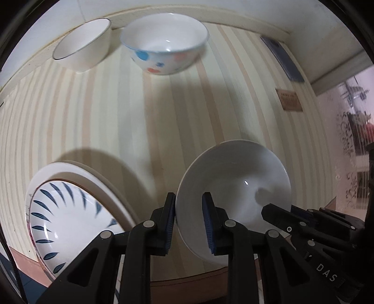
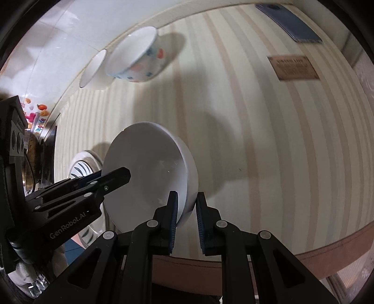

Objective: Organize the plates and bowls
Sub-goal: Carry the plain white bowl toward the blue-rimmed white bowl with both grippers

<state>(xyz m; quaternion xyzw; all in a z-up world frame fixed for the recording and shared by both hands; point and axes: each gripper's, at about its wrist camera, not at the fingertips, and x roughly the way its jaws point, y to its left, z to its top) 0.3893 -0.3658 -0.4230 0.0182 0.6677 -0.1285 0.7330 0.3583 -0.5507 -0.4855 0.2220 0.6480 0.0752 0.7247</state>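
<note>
both grippers, left gripper (image 1: 189,205) and right gripper (image 2: 187,205), jaws clamped on the white bowl (image 1: 233,187) rim, carried above the tabletop (image 1: 116,117); patterned plates (image 1: 70,210) stacked, spotted bowl (image 1: 163,44) and plain bowl (image 1: 81,46) unstacked.

Striped tabletop (image 1: 163,112), tiled wall (image 2: 58,42)

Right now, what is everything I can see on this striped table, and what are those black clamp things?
Plain white bowl: one, white, lifted and tilted above the table, gripped at opposite sides of its rim.
Spotted bowl: one, white with blue and red spots, far edge of the table.
Dark-rimmed bowl: one, white, beside the spotted bowl.
Leaf-pattern plate: one, white with blue leaves, near left, lying in a plain white plate.
Notebook: one, blue-grey, far right corner.
Card: one, brown, near the notebook.
Table: one, cream-striped.
Left gripper: black, fingers clamped on the bowl's rim.
Right gripper: black, likewise.
</note>
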